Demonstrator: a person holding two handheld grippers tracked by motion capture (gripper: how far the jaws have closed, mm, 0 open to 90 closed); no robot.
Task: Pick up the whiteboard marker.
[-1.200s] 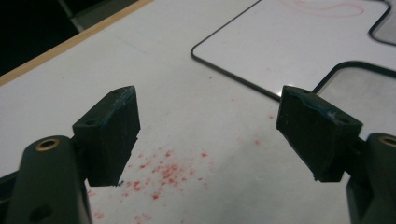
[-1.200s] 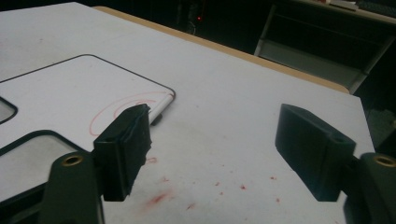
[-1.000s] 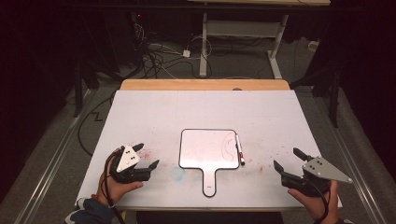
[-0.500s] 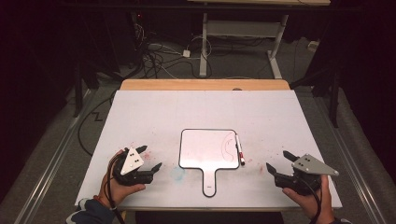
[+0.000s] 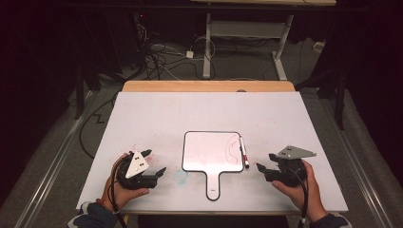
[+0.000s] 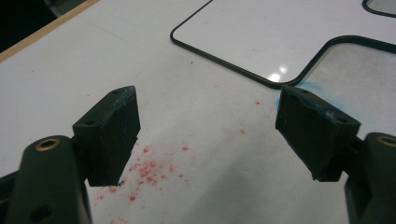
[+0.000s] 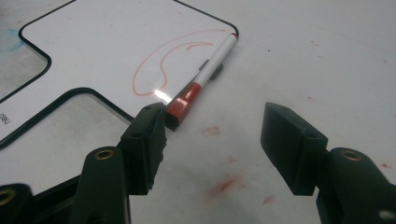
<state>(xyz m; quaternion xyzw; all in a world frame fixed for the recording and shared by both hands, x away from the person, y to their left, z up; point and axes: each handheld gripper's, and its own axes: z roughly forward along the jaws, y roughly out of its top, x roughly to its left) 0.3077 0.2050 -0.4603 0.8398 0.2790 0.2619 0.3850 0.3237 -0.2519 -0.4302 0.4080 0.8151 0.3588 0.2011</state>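
Right gripper nearer the red-capped marker than a second ago, fingers narrowing but apart, nothing between. Marker lying along the paddle whiteboard's right edge. Pickup likely next. Left gripper spread, idle on desk.

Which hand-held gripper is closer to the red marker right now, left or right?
Right. The right hand-held gripper sits just beside the marker, jaws open and empty. The left hand-held gripper is across the whiteboard from it.

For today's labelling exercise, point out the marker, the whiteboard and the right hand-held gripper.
marker [image 7: 205,73], right gripper view, white barrel.
whiteboard [image 5: 209,152], high view, bare writing surface.
right hand-held gripper [image 7: 212,128], right gripper view, midway between fingertips.
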